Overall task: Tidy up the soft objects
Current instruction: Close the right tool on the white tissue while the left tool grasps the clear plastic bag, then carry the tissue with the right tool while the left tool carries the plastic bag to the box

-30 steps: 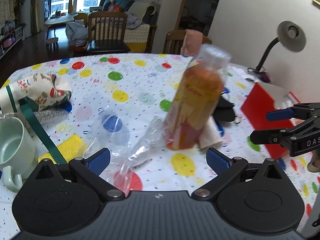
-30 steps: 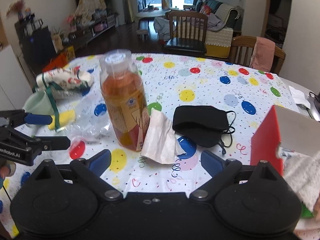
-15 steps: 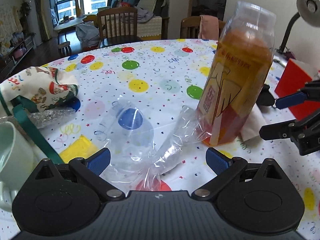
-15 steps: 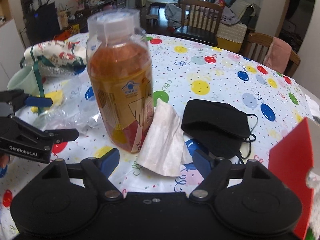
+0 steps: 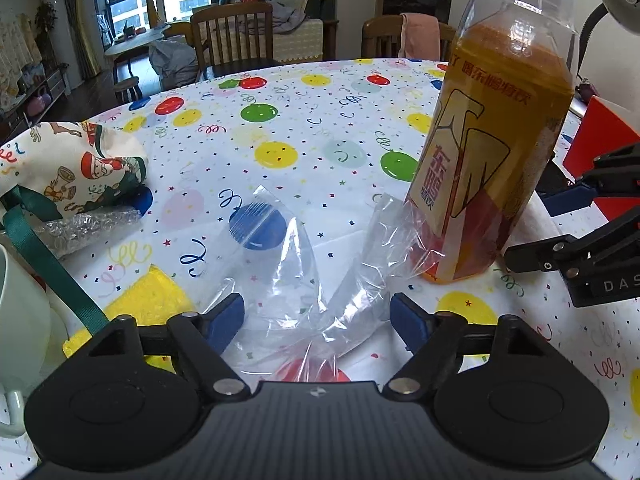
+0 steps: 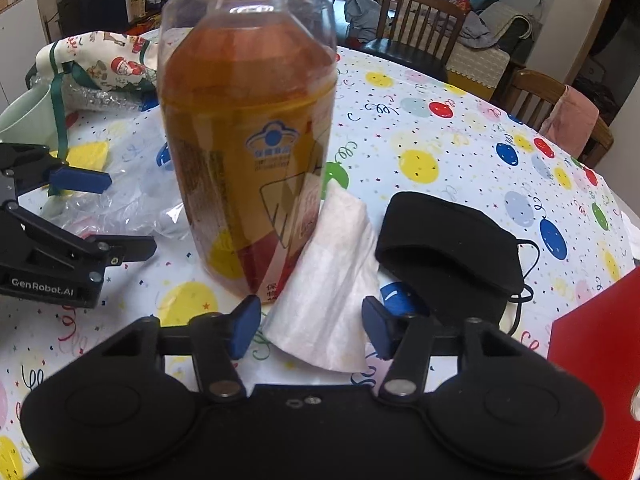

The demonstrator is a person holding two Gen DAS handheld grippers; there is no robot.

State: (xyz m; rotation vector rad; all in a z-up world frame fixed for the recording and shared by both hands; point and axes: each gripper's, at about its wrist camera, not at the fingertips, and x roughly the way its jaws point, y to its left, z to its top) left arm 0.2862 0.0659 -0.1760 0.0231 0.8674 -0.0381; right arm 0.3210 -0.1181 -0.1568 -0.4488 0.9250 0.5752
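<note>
Clear plastic bag [image 5: 280, 280] now sits between my left gripper [image 5: 318, 316]; white tissue [image 6: 324, 280] between my right gripper [image 6: 312, 320]. Both fingers narrowing, neither gripping yet; pickups look imminent.

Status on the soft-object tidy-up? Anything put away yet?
Nothing looks put away. In hand: left gripper has been closing around the clear plastic bag, right gripper around the white tissue; neither pinched yet. Left: black mask, yellow sponge, printed cloth bag and bubble wrap lie loose on the table around the drink bottle.
</note>
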